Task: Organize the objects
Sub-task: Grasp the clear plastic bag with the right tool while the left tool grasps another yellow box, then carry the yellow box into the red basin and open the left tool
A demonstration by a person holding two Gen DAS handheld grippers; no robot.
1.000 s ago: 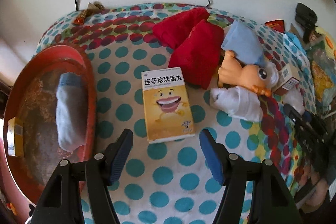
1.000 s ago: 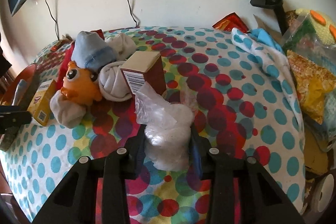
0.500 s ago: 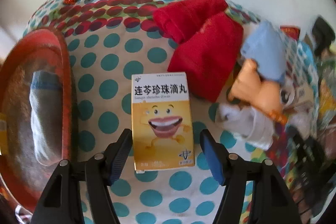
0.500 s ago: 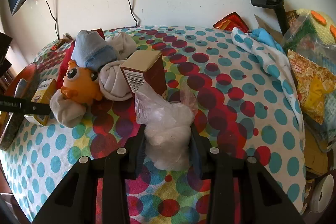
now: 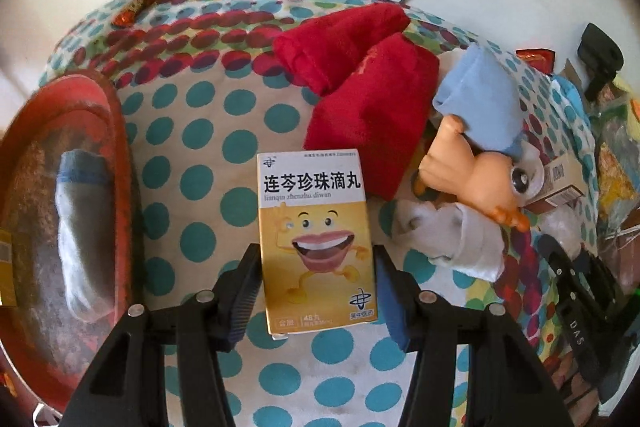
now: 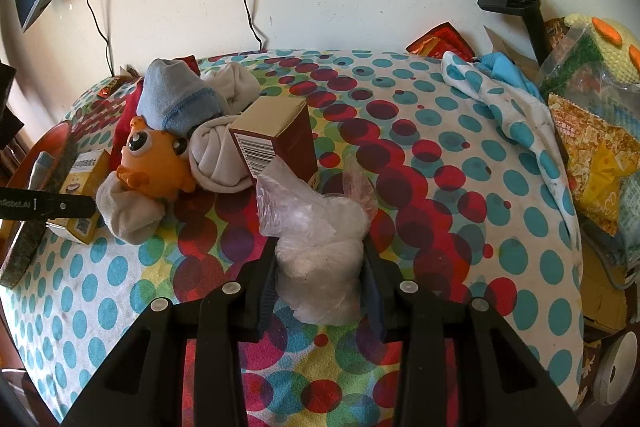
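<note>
A yellow medicine box (image 5: 312,219) with a smiling cartoon mouth lies flat on the dotted tablecloth (image 5: 200,131). My left gripper (image 5: 316,279) points down over the box's near half. Its jaws are closing, and the blue pads (image 5: 248,283) sit against the box's two long sides. In the right wrist view the same box (image 6: 86,175) shows at far left under the left gripper's black finger (image 6: 48,207). My right gripper (image 6: 320,279) is shut on a white crumpled plastic bag (image 6: 320,239) that rests on the cloth.
A red tray (image 5: 116,131) at left holds a grey-blue sock (image 5: 80,227). Red cloth (image 5: 368,99), an orange toy (image 5: 468,171), rolled socks (image 6: 216,159) and a maroon box (image 6: 280,135) crowd the middle. Snack bags (image 6: 592,155) and a dotted cloth (image 6: 516,107) lie at right.
The left gripper came down over the yellow box, and its jaws narrowed from wide apart to the box's sides. The right gripper and its bag stayed still.
</note>
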